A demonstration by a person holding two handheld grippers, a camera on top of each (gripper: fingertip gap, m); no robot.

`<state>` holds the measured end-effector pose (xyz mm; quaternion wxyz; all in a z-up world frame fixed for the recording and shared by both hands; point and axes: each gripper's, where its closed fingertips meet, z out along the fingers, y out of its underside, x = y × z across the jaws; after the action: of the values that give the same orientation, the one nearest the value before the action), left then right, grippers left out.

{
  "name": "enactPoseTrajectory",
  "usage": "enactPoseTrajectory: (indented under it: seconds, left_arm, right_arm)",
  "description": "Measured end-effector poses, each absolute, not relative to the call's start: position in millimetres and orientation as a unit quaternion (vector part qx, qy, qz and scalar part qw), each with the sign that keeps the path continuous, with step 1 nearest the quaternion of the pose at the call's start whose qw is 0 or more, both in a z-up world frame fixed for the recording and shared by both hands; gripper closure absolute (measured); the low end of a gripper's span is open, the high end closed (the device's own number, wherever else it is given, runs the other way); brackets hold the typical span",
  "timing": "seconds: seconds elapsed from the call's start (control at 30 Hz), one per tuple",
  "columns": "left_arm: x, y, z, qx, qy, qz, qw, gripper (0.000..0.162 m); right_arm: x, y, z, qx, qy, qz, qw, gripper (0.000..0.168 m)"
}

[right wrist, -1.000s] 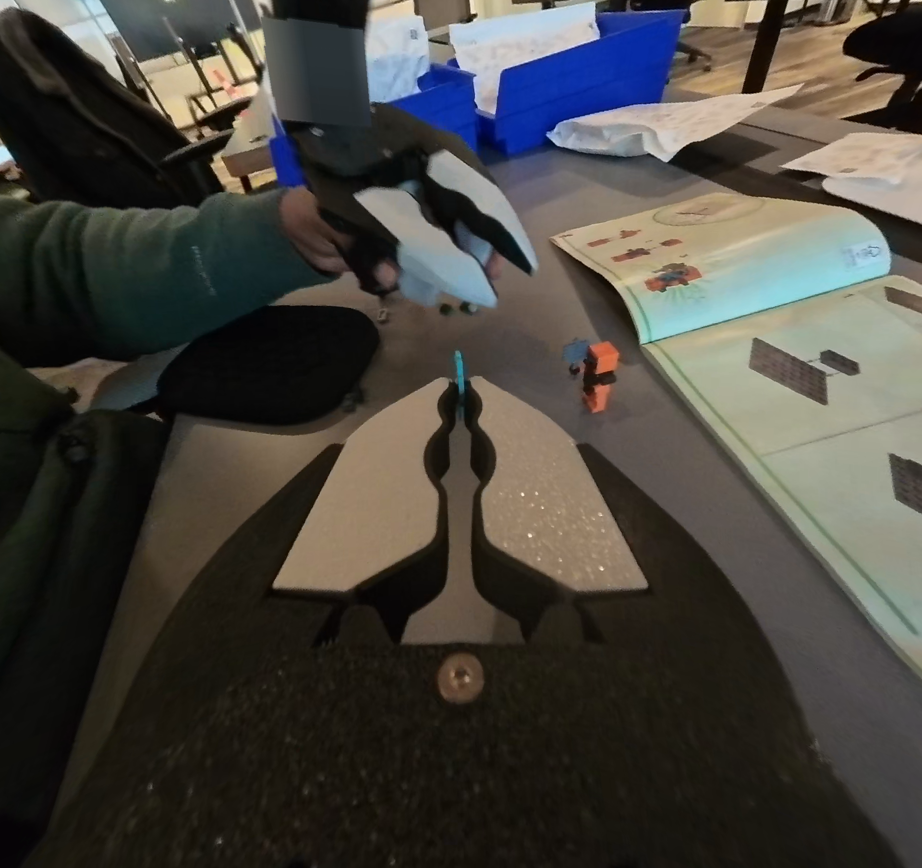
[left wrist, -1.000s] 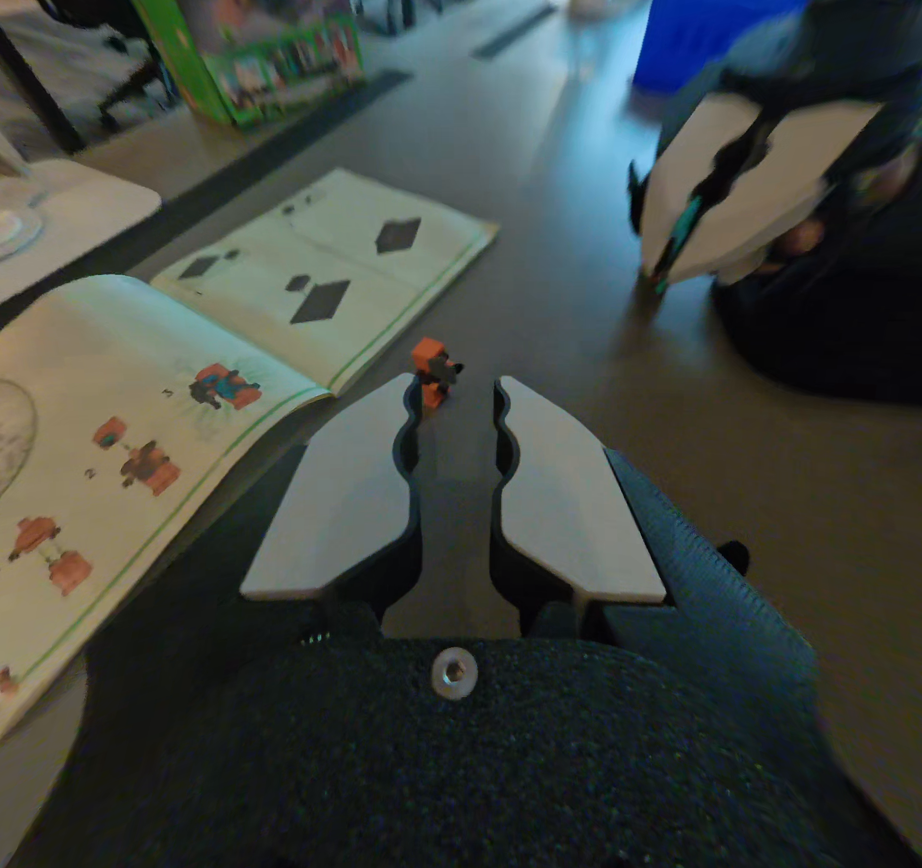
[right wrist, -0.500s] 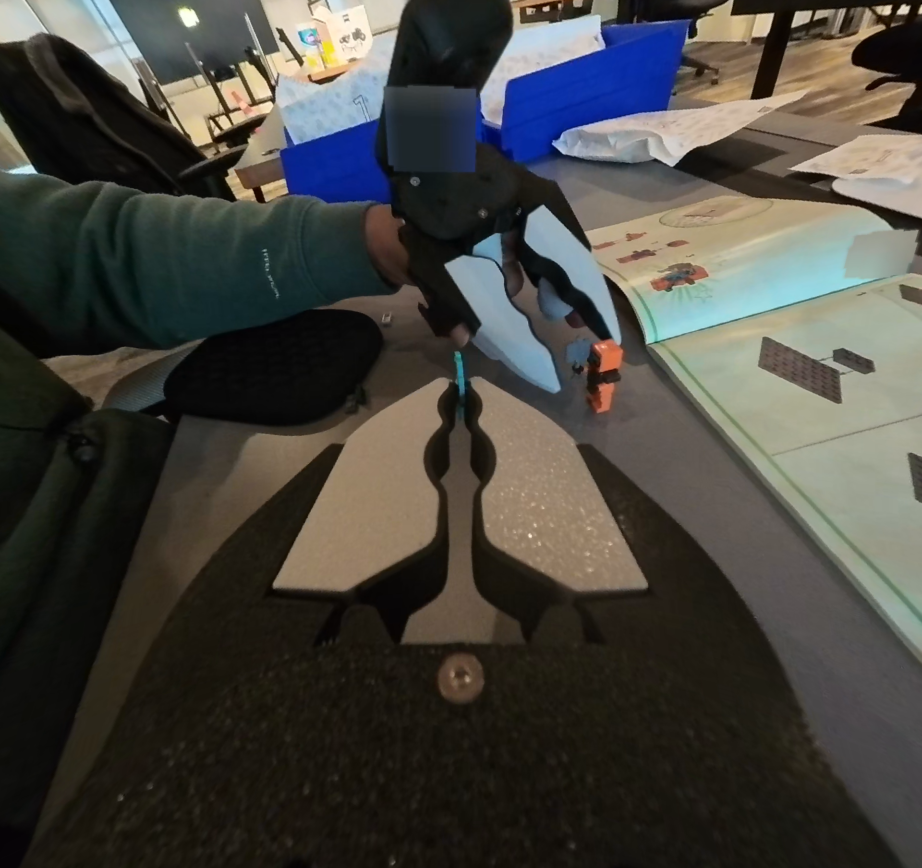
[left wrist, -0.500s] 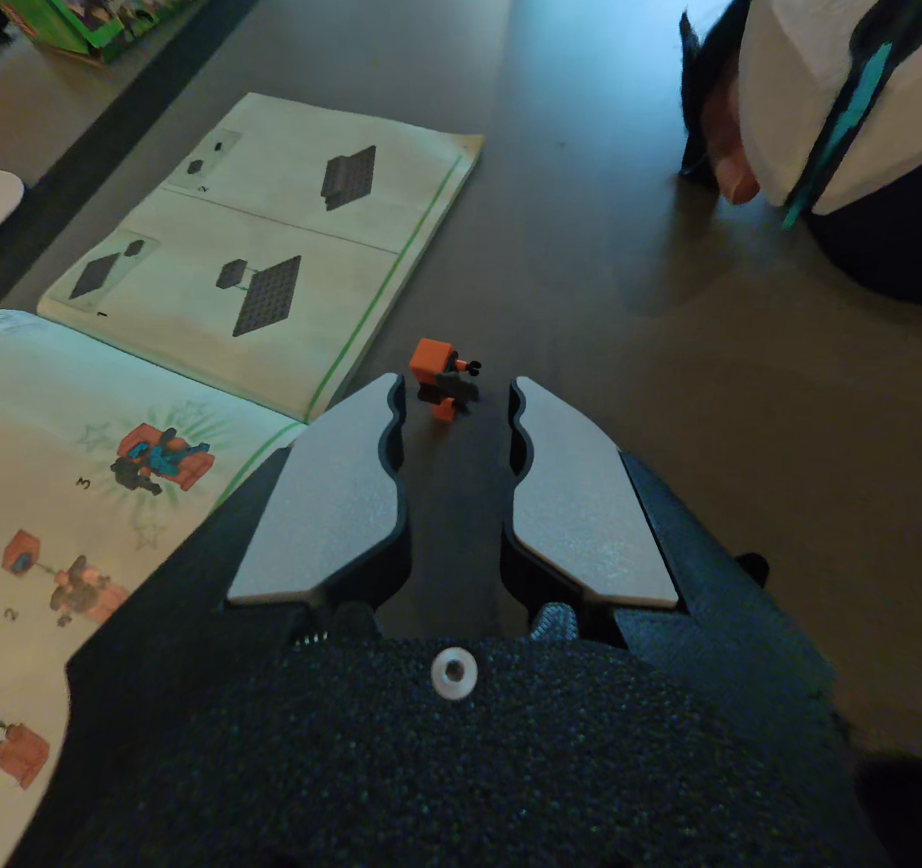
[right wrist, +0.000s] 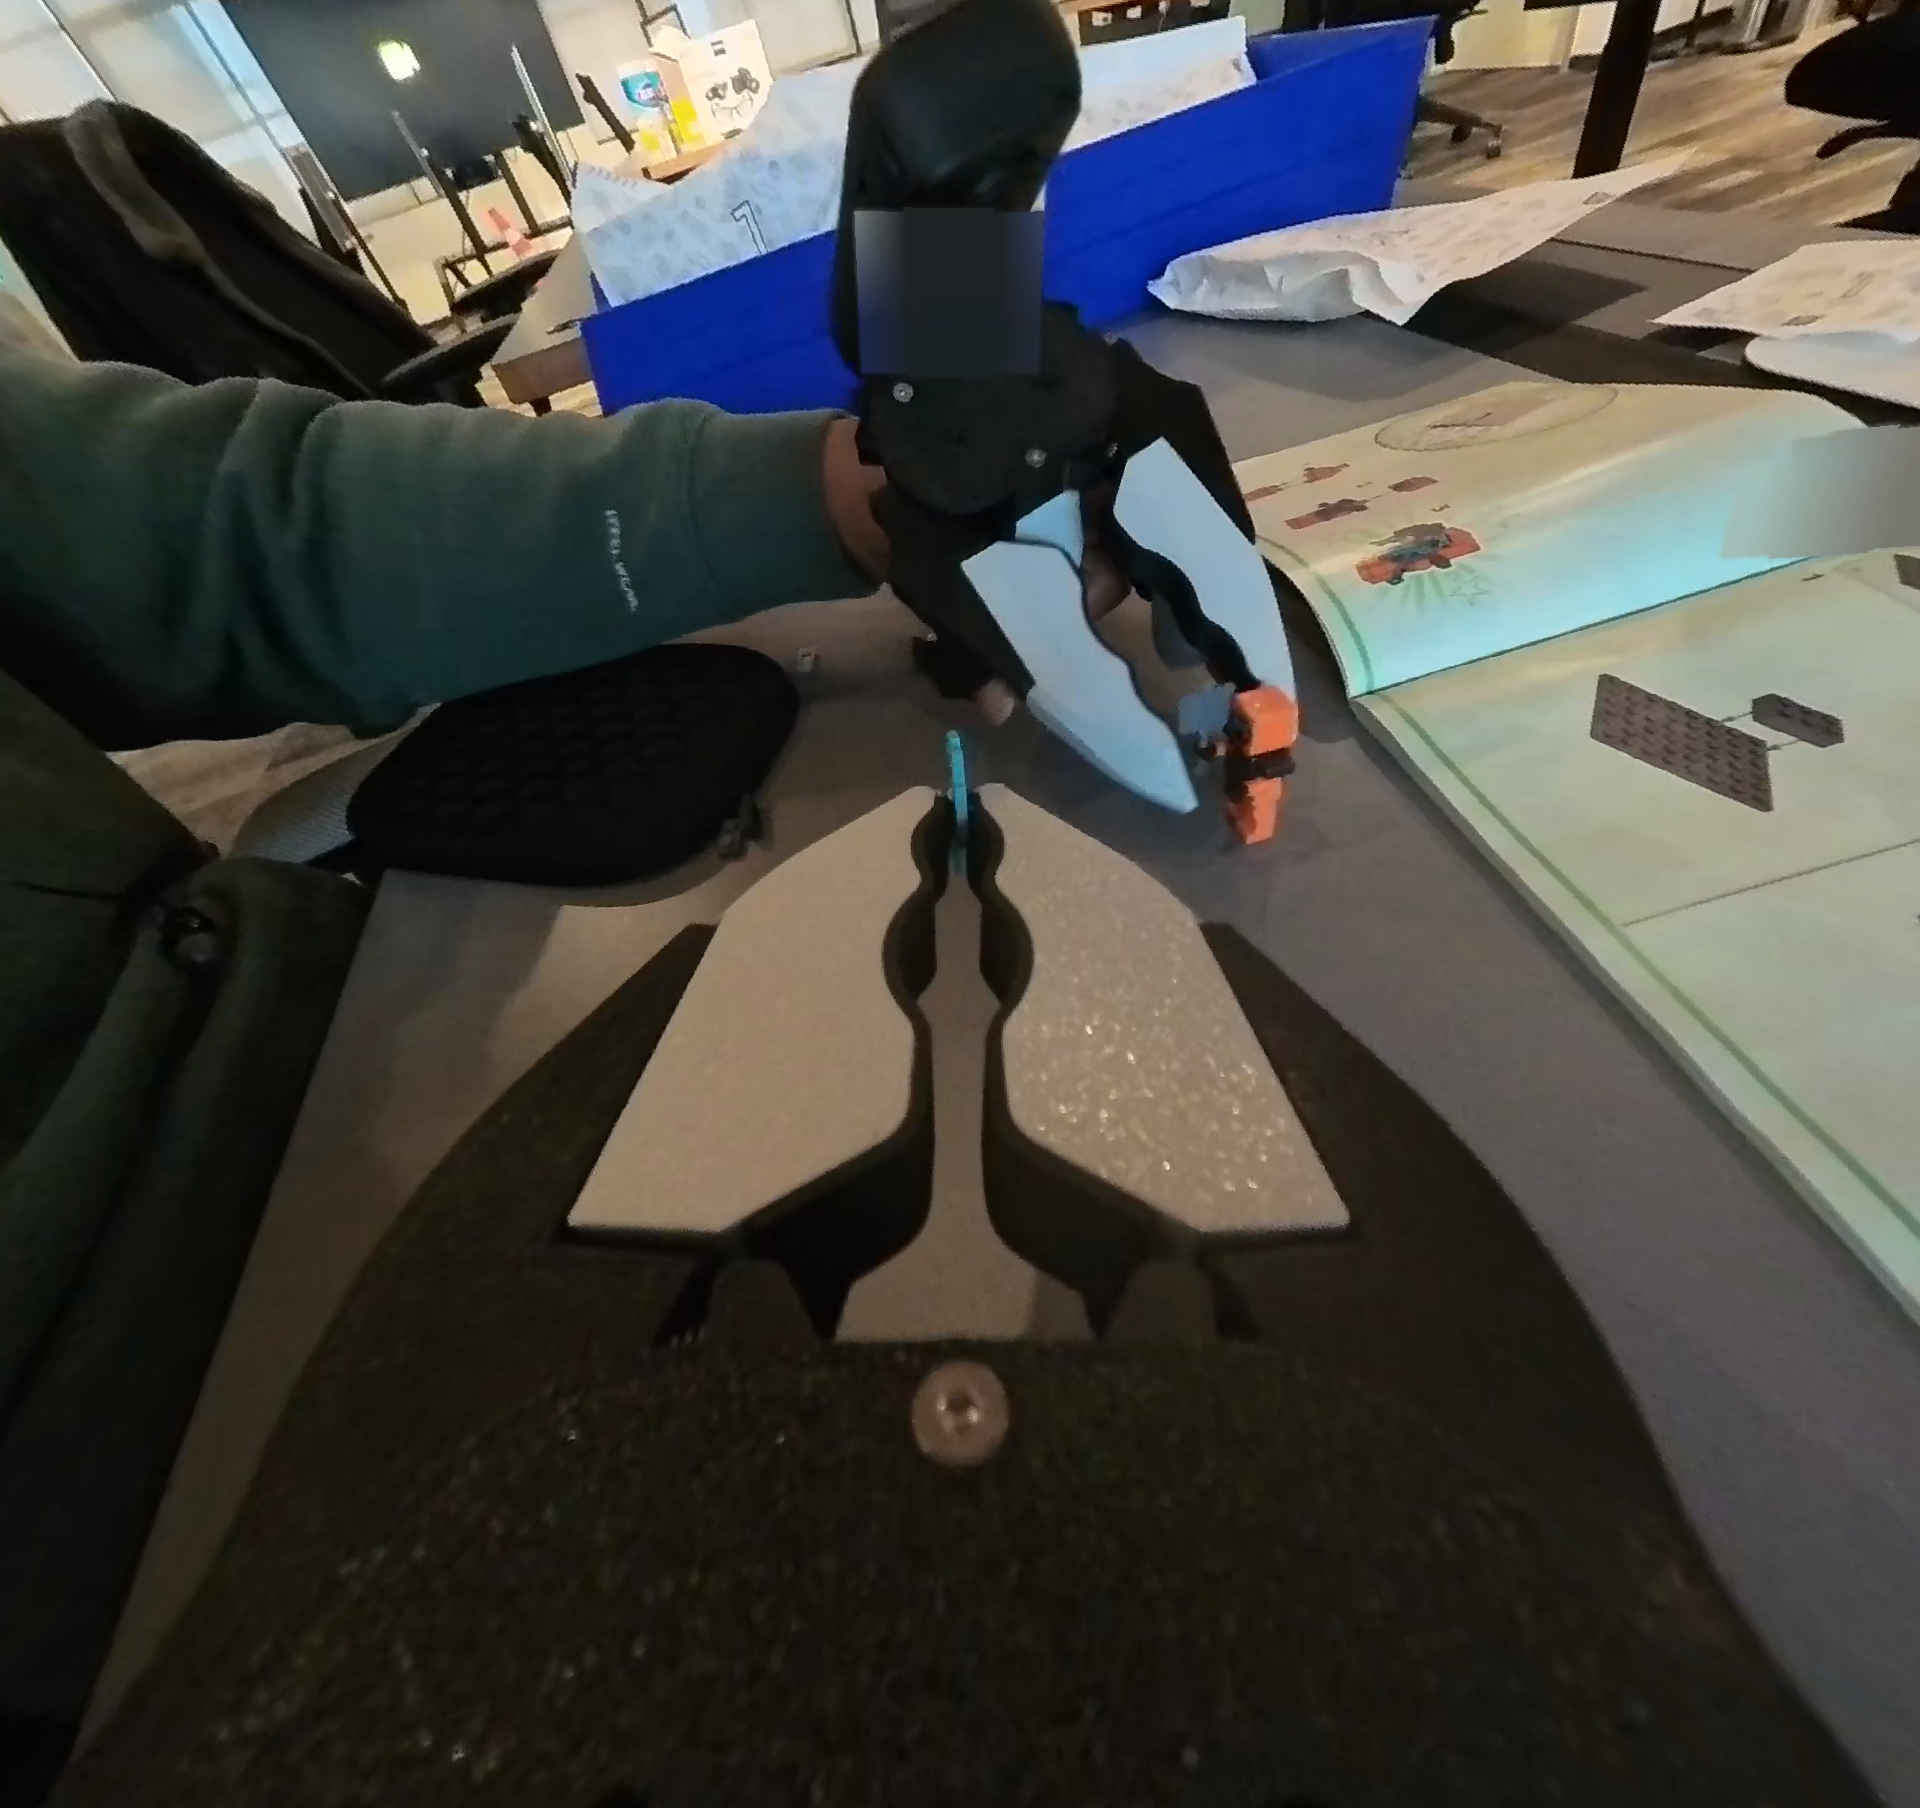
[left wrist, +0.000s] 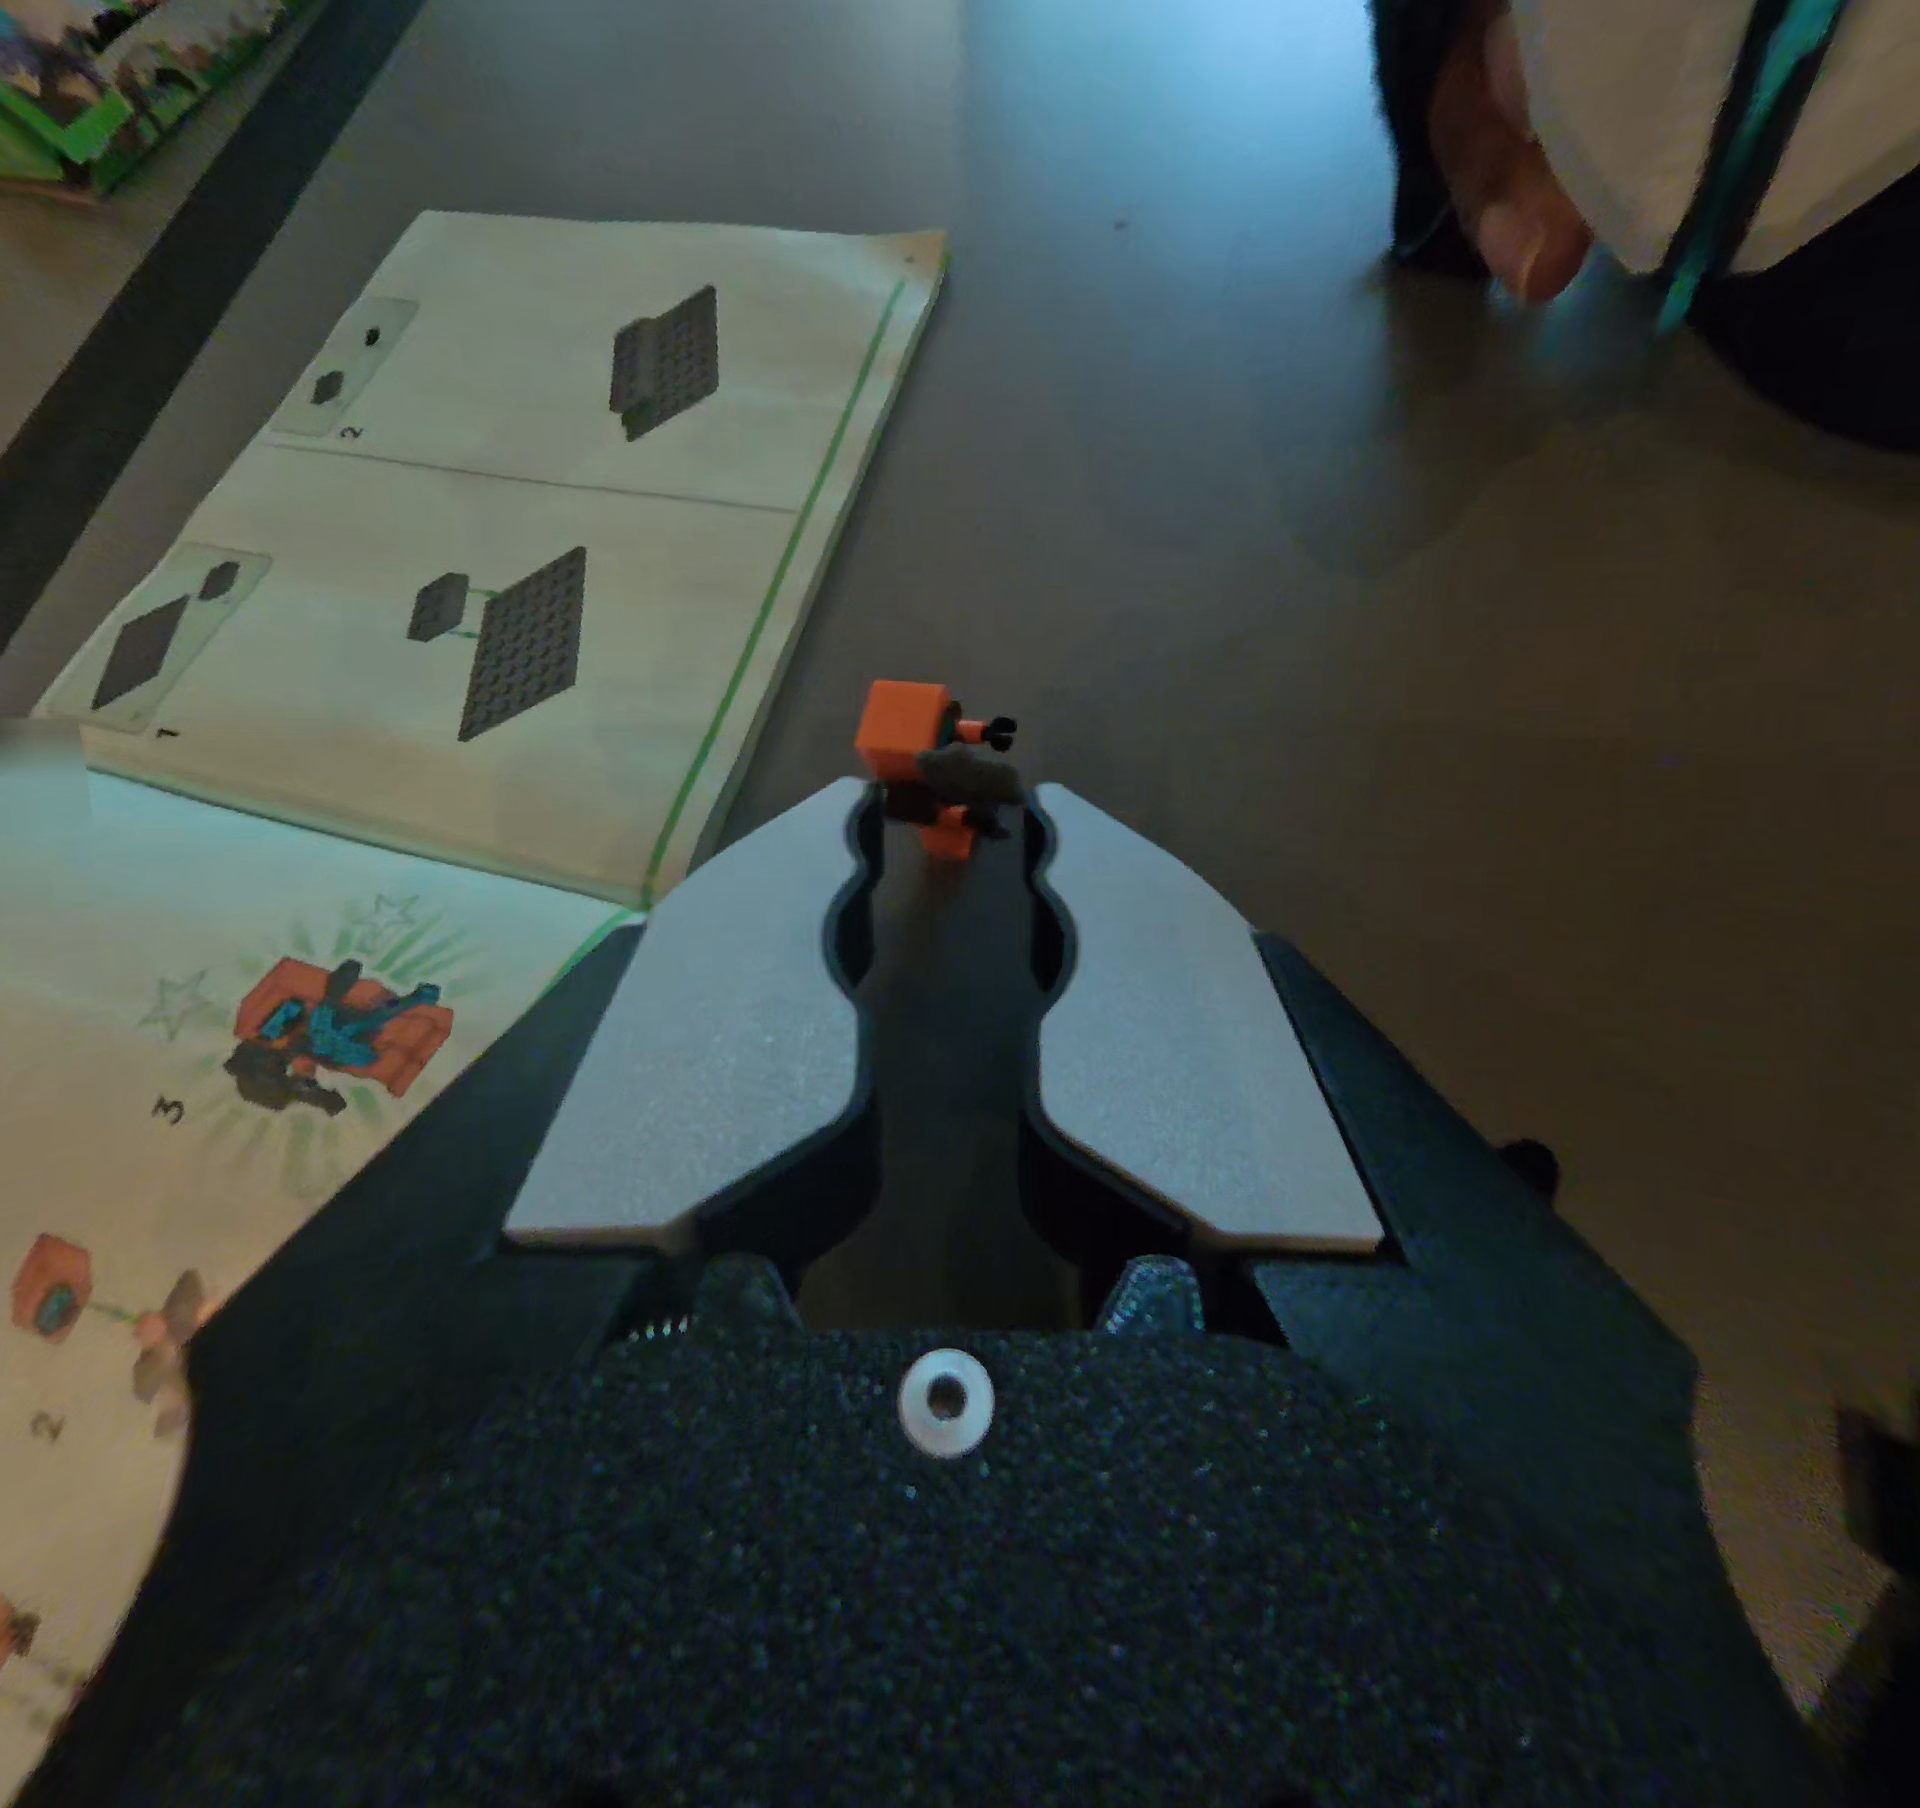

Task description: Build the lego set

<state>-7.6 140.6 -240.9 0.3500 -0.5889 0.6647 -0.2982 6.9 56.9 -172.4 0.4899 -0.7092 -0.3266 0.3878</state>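
Observation:
A small orange and dark grey lego figure (left wrist: 904, 730) stands upright on the grey table; it also shows in the right wrist view (right wrist: 1262, 750). My left gripper (left wrist: 951, 802) is open, tilted down, with one fingertip on each side of the figure. The right wrist view shows it (right wrist: 1231, 761) straddling the figure from above. My right gripper (right wrist: 961, 802) is shut on a thin teal lego piece (right wrist: 956, 771) that sticks up past its tips. It hovers to the right of the figure, as the left wrist view (left wrist: 1704, 283) shows.
An open instruction booklet (left wrist: 520, 563) lies just left of the figure, also in the right wrist view (right wrist: 1662, 823). A green lego box (left wrist: 125, 44) stands at the far left. A black mesh pouch (right wrist: 571, 761), blue bins (right wrist: 1195, 200) and paper bags lie behind. A green sleeve (right wrist: 416, 532) reaches across. The grippers' ends are close to 11 centimeters from one another. Left tips and right tips are each some 20 centimeters from the black mesh pouch (right wrist: 571, 761).
My left gripper has come down and forward over the orange figure, and its jaws have narrowed around it. My right gripper holds still with the teal piece.

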Motion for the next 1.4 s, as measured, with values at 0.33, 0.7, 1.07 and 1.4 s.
enactPoseTrajectory:
  seconds: [0.33, 0.7, 1.07, 1.4]
  left_arm:
    - [-2, 126, -222, -0.6, 0.634, -0.331, 0.359, 0.139]
    - [4, 75, -192, -0.611, 0.616, -0.346, 0.356, 0.139]
    - [5, 64, -197, -0.66, 0.557, -0.391, 0.318, 0.139]
    - [5, 56, -206, -0.673, 0.546, -0.415, 0.28, 0.139]
  right_arm:
    - [5, 59, -175, -0.714, -0.322, 0.387, 0.486, 0.166]
    - [1, 57, -168, -0.698, -0.325, 0.392, 0.504, 0.166]
    - [0, 55, -177, -0.713, -0.33, 0.387, 0.482, 0.166]
    - [-3, 56, -190, -0.734, -0.352, 0.361, 0.455, 0.165]
